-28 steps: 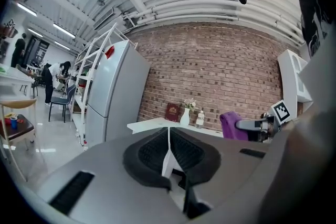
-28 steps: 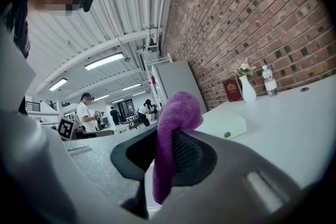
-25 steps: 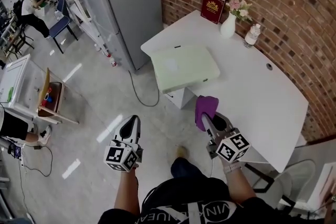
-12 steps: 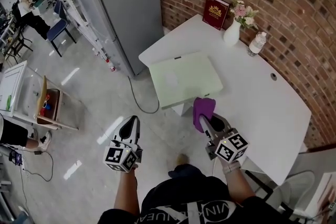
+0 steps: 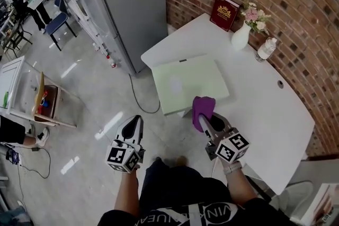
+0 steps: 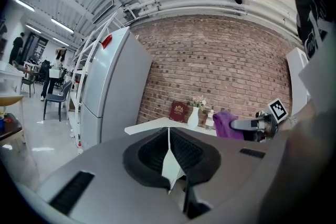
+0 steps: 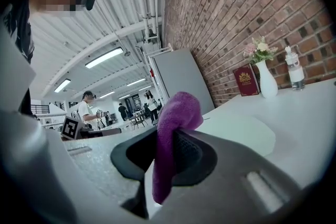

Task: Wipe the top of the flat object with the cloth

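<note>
Right gripper [image 5: 206, 122] has its jaws clamped on a purple cloth [image 5: 203, 109], which bunches above the tips and hangs down between them in the right gripper view. Left gripper [image 5: 134, 124] has its jaws pressed together with nothing between them, and it is held over the grey floor [image 5: 95, 108], well apart from the table [image 5: 265, 108]. The pale green flat object [image 5: 189, 82] lies on the near-left end of the white table, and the cloth sits at its near edge (whether the two touch cannot be told). Against the brick wall [image 5: 296, 2] at the far side stand a dark red book [image 5: 225, 9], a white vase of flowers [image 5: 241, 37] and a water bottle [image 5: 265, 50], all well apart from the flat object.
</note>
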`<state>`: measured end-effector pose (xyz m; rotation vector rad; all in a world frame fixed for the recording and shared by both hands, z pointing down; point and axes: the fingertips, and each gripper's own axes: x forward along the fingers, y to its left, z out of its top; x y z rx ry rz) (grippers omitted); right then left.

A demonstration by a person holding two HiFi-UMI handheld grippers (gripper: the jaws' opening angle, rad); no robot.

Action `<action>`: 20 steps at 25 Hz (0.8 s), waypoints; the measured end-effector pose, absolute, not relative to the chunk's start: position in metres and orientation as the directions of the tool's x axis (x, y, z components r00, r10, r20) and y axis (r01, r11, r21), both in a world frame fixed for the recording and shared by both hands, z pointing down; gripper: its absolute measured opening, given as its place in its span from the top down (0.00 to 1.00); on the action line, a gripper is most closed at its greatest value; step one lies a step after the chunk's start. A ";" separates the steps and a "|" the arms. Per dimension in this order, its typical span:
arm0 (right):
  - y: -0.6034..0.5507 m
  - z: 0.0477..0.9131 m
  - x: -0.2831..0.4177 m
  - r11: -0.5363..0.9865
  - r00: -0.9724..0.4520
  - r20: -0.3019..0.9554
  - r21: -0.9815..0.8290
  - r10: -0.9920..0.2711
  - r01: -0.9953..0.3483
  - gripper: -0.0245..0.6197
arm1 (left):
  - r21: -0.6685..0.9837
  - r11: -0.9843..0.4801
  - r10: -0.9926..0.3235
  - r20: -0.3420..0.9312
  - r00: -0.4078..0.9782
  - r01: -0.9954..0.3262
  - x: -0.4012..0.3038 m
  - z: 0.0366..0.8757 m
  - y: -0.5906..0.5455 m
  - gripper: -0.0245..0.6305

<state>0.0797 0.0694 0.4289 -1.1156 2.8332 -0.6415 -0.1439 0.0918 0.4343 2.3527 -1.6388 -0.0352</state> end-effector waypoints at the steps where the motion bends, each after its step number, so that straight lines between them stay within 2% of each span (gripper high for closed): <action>1: 0.067 0.430 0.076 0.664 -0.749 0.121 -0.385 -0.652 -0.641 0.86 | 0.236 -0.318 -0.924 0.139 0.356 -0.918 -0.147 0.436 0.089 0.94; 20: -0.032 0.436 0.007 0.667 -0.761 0.225 -0.374 -0.609 -0.644 0.86 | 0.247 -0.405 -0.877 0.167 0.450 -0.880 -0.171 0.457 -0.046 0.94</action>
